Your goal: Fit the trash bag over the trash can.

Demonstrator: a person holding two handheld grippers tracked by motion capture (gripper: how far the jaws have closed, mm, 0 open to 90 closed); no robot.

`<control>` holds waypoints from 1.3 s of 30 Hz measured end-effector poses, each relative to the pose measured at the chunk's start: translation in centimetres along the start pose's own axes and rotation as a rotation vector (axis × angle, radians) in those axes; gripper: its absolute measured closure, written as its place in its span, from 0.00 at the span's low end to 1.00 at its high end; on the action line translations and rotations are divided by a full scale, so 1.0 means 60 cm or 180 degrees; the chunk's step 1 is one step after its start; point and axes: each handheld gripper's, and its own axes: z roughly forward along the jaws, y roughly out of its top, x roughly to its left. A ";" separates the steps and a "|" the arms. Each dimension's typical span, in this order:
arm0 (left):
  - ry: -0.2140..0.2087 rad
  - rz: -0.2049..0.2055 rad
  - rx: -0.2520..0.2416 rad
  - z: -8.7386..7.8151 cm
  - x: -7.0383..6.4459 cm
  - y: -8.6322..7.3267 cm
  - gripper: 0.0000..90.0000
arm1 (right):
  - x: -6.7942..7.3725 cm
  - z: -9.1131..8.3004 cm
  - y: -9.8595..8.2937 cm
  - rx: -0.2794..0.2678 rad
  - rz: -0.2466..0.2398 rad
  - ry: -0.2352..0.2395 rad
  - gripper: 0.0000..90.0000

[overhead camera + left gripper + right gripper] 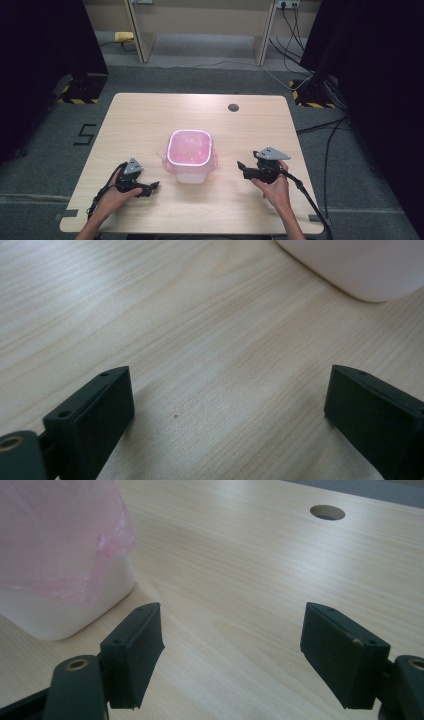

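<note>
One white bin (190, 175) stands on the table (150, 120), lined with one pink plastic bag (189, 147). Two grippers are held over the wood: the left gripper (155, 186) and the right gripper (240, 165). The tabletop has one round cable hole (233, 107).

Even overhead light, dim at the dark side edges, soft shadows under blurred near fingers (95, 415).

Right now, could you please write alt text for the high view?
A white bin lined with a pink bag stands mid-table. A person's hands hold the open left gripper and right gripper on either side of it, touching nothing.
</note>
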 end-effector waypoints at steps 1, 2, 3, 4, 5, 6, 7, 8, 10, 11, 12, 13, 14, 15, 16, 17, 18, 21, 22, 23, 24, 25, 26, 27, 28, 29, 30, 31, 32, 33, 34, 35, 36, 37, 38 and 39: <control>-0.0002 -0.0002 -0.0003 0.000 0.000 0.000 0.06 | 0.000 0.000 -0.002 0.0008 0.0005 0.0001 0.28; -0.0003 0.0000 -0.0002 0.000 0.000 0.000 0.06 | 0.000 0.000 -0.004 0.0020 0.0004 0.0002 0.28; -0.0003 -0.0001 -0.0002 0.000 0.000 0.000 0.06 | 0.000 0.000 -0.006 0.0030 0.0002 0.0002 0.28; -0.0003 0.0000 -0.0002 0.000 0.000 0.000 0.06 | 0.001 -0.001 -0.007 0.0037 0.0009 -0.0004 0.28; -0.0003 -0.0001 -0.0003 0.000 0.000 0.000 0.06 | 0.001 -0.002 -0.008 0.0037 0.0003 -0.0004 0.28; -0.0004 0.0000 -0.0003 0.000 0.000 0.000 0.06 | 0.002 -0.003 -0.009 0.0039 0.0005 0.0001 0.28; -0.0004 -0.0001 -0.0004 0.000 0.000 -0.001 0.06 | 0.002 -0.004 -0.010 0.0040 0.0009 0.0003 0.28; -0.0004 -0.0001 -0.0004 0.000 0.000 -0.001 0.06 | 0.004 -0.005 -0.012 0.0049 0.0010 0.0009 0.28; -0.0003 0.0000 -0.0003 -0.001 0.000 -0.001 0.06 | 0.006 -0.007 -0.017 0.0068 0.0006 0.0021 0.28; -0.0004 0.0000 -0.0003 -0.001 0.000 -0.001 0.06 | 0.008 -0.008 -0.019 0.0087 -0.0007 0.0031 0.28; -0.0004 0.0002 -0.0001 -0.001 0.000 -0.001 0.06 | 0.009 -0.009 -0.022 0.0084 -0.0005 0.0038 0.28; -0.0004 0.0002 -0.0001 -0.001 0.000 -0.001 0.06 | 0.010 -0.010 -0.025 0.0097 0.0001 0.0045 0.28; -0.0004 0.0002 -0.0001 -0.001 0.000 -0.001 0.06 | 0.011 -0.011 -0.027 0.0118 0.0010 0.0054 0.28; -0.0004 0.0002 -0.0001 -0.001 0.000 -0.001 0.06 | 0.011 -0.012 -0.030 0.0138 0.0009 0.0054 0.28; -0.0004 0.0001 -0.0002 -0.001 0.000 -0.001 0.06 | 0.011 -0.013 -0.032 0.0143 0.0007 0.0052 0.28; -0.0004 0.0002 -0.0001 -0.001 0.000 -0.001 0.06 | 0.012 -0.014 -0.034 0.0166 0.0020 0.0050 0.28; -0.0004 0.0002 -0.0001 -0.001 0.000 -0.001 0.06 | 0.013 -0.015 -0.037 0.0186 0.0031 0.0046 0.28; -0.0007 0.0001 -0.0002 -0.001 -0.001 -0.001 0.06 | 0.016 -0.017 -0.043 0.0305 -0.0002 0.0029 0.28; -0.0009 0.0002 -0.0002 -0.001 -0.001 -0.001 0.06 | 0.017 -0.017 -0.045 0.0332 -0.0027 0.0025 0.28; -0.0010 0.0003 -0.0002 -0.001 -0.001 -0.001 0.06 | 0.018 -0.017 -0.047 0.0344 -0.0027 0.0037 0.28; -0.0012 0.0006 -0.0002 -0.001 -0.001 -0.001 0.06 | 0.019 -0.017 -0.049 0.0354 -0.0010 0.0053 0.28; -0.0015 0.0008 -0.0002 -0.001 -0.001 -0.001 0.06 | 0.020 -0.018 -0.052 0.0389 0.0009 0.0062 0.28; -0.0016 0.0010 -0.0001 -0.002 -0.001 -0.001 0.06 | 0.020 -0.019 -0.055 0.0429 0.0019 0.0065 0.27; -0.0018 0.0011 -0.0001 -0.002 -0.001 -0.002 0.06 | 0.019 -0.019 -0.057 0.0455 0.0030 0.0072 0.27; -0.0018 0.0010 -0.0002 -0.002 -0.001 -0.002 0.06 | 0.019 -0.019 -0.060 0.0476 0.0055 0.0088 0.26; -0.0018 0.0011 -0.0001 -0.002 -0.001 -0.002 0.06 | 0.018 -0.020 -0.063 0.0506 0.0075 0.0096 0.25; -0.0018 0.0011 -0.0001 -0.002 -0.001 -0.002 0.06 | 0.017 -0.021 -0.066 0.0527 0.0074 0.0090 0.25; -0.0018 0.0011 -0.0001 -0.002 -0.001 -0.002 0.06 | 0.017 -0.022 -0.069 0.0557 0.0051 0.0069 0.24; -0.0018 0.0012 -0.0001 -0.002 -0.001 -0.002 0.06 | 0.016 -0.023 -0.071 0.0561 0.0048 0.0056 0.24; -0.0018 0.0011 -0.0001 -0.002 -0.001 -0.002 0.05 | 0.015 -0.024 -0.074 0.0564 0.0071 0.0059 0.24; -0.0018 0.0011 -0.0001 -0.002 -0.001 -0.002 0.06 | 0.014 -0.026 -0.076 0.0578 0.0088 0.0055 0.24; -0.0018 0.0011 -0.0001 -0.002 -0.001 -0.002 0.06 | 0.013 -0.027 -0.078 0.0588 0.0109 0.0055 0.23; -0.0018 0.0011 -0.0001 -0.002 -0.001 -0.002 0.06 | 0.011 -0.028 -0.081 0.0600 0.0105 0.0053 0.21; -0.0018 0.0011 -0.0002 -0.002 -0.001 -0.002 0.06 | 0.010 -0.029 -0.084 0.0627 0.0110 0.0043 0.20; -0.0019 0.0011 -0.0002 -0.002 -0.001 -0.002 0.06 | 0.010 -0.030 -0.086 0.0676 0.0098 0.0021 0.19; -0.0019 0.0012 -0.0002 -0.002 -0.001 -0.002 0.06 | 0.009 -0.030 -0.089 0.0714 0.0086 0.0003 0.19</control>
